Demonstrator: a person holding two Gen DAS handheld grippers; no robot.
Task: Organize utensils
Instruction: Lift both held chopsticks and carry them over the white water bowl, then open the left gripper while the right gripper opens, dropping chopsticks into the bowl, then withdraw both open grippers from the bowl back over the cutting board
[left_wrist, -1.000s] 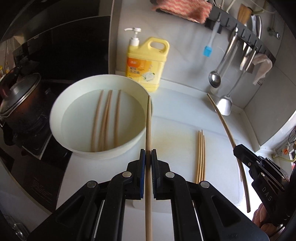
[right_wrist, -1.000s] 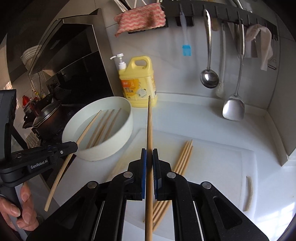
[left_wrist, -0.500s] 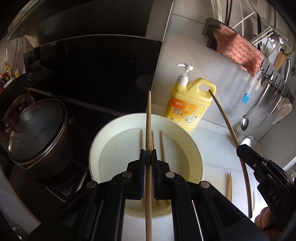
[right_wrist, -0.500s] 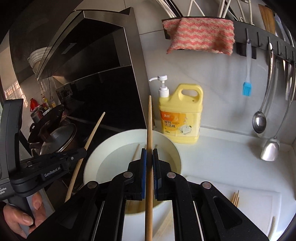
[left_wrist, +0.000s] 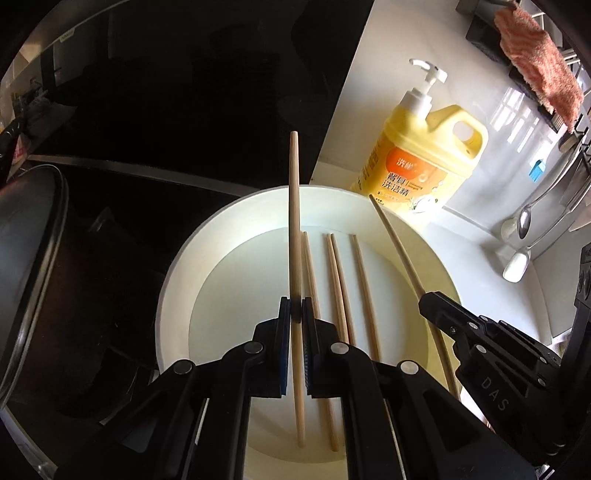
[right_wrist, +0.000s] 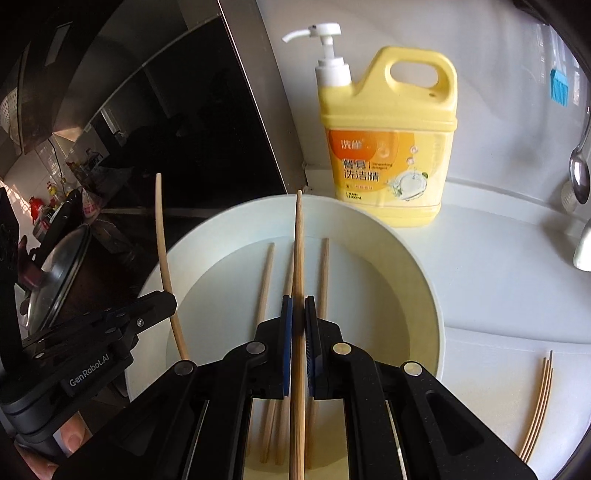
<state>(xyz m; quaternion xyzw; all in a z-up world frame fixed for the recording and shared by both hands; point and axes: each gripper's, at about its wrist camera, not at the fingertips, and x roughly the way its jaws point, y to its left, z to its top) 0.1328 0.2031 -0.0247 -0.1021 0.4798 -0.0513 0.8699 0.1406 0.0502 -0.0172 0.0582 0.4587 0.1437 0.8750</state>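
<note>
My left gripper (left_wrist: 296, 312) is shut on a wooden chopstick (left_wrist: 294, 221) that points up and away over the white basin (left_wrist: 177, 295). My right gripper (right_wrist: 298, 302) is shut on another chopstick (right_wrist: 298, 251) above the same basin (right_wrist: 417, 258). Several chopsticks (left_wrist: 340, 280) lie in water on the basin floor. In the left wrist view the right gripper (left_wrist: 424, 297) holds its chopstick (left_wrist: 399, 251) at the basin's right. In the right wrist view the left gripper (right_wrist: 168, 295) holds its chopstick (right_wrist: 162, 243) at the left rim. A few chopsticks (right_wrist: 539, 406) lie on the white board.
A yellow dish-soap bottle (right_wrist: 388, 147) stands behind the basin against the wall. A dark pot with a glass lid (right_wrist: 55, 280) sits on the stove at left. Ladles (left_wrist: 524, 221) and a pink cloth (left_wrist: 535, 59) hang on the wall rack. A person's fingers (right_wrist: 70, 439) show below.
Both grippers have swung left from over the cutting board to over the basin and come lower, each still holding its chopstick. The basin now fills both views.
</note>
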